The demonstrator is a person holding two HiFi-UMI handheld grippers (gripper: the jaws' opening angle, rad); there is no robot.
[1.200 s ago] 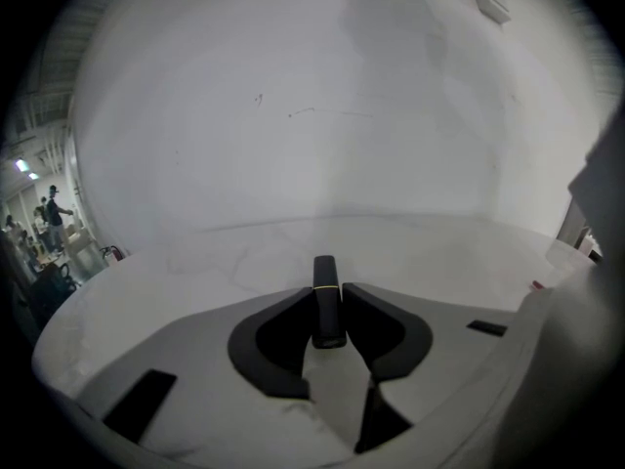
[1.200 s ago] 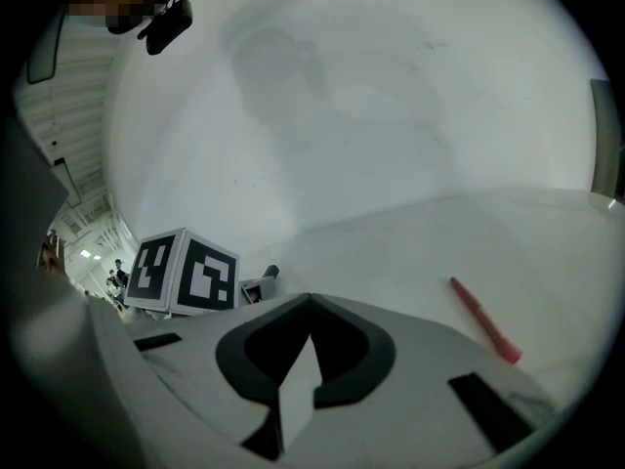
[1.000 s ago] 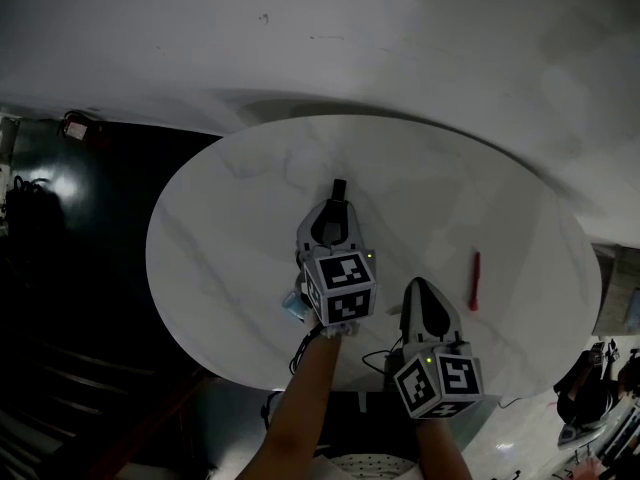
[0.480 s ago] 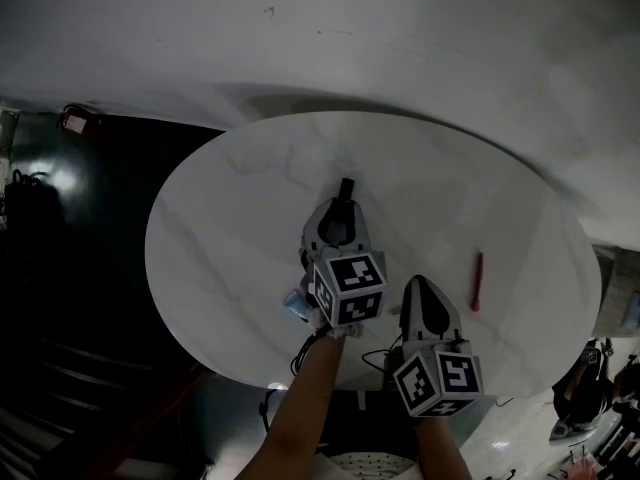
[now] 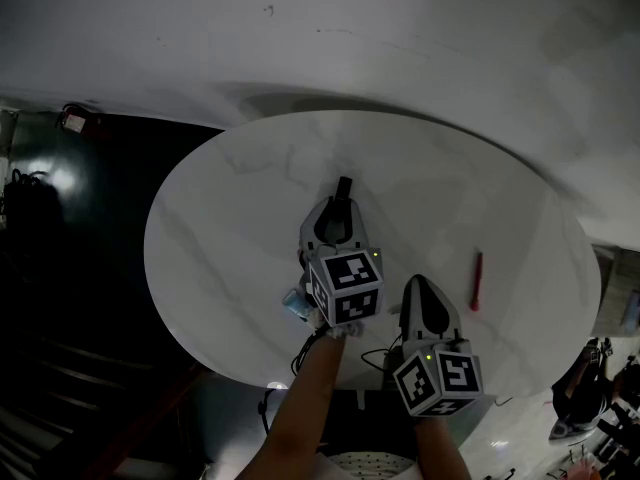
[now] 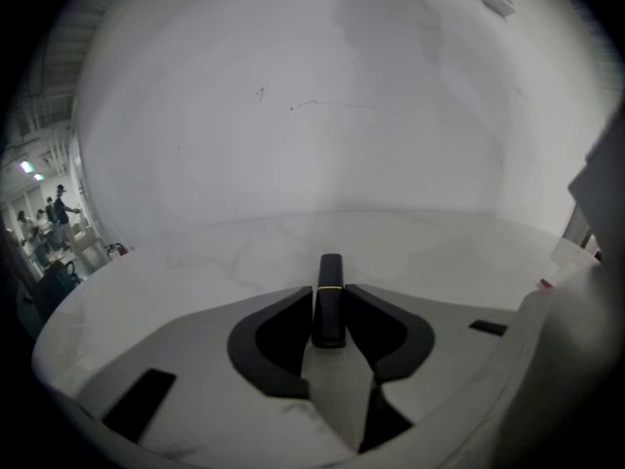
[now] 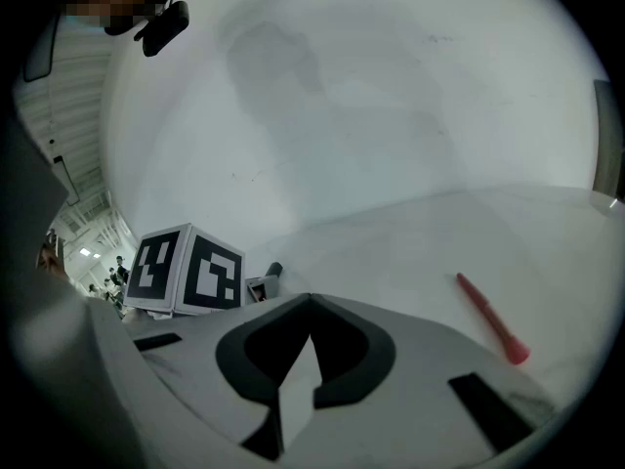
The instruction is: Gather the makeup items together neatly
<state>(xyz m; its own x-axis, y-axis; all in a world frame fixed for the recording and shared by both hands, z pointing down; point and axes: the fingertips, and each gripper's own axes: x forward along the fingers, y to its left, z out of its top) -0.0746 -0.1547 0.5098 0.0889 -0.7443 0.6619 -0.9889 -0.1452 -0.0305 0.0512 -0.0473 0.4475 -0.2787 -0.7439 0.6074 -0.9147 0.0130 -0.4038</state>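
Lipstick tube [image 6: 330,313], black with a thin gold band, is seen between the jaw tips of the left gripper [image 5: 338,211], near the middle of the round table [image 5: 220,238]. Those jaws have just been opening and are now set slightly wider than the tube, flanking it closely. No firm pinch is evident, so a release at this spot is judged likely. Whether the tube is stood up or laid flat cannot be told.

Right gripper [image 7: 311,301] is held closed with nothing in it, near the table's front edge.

Red pencil [image 5: 477,280] is seen lying alone, well apart to the right. It is judged the next item to be brought over.

Table top is white and marble-veined. A pale wall [image 6: 293,106] is seen behind it, a dark area [image 5: 60,268] to the left, and people [image 6: 49,213] far off.
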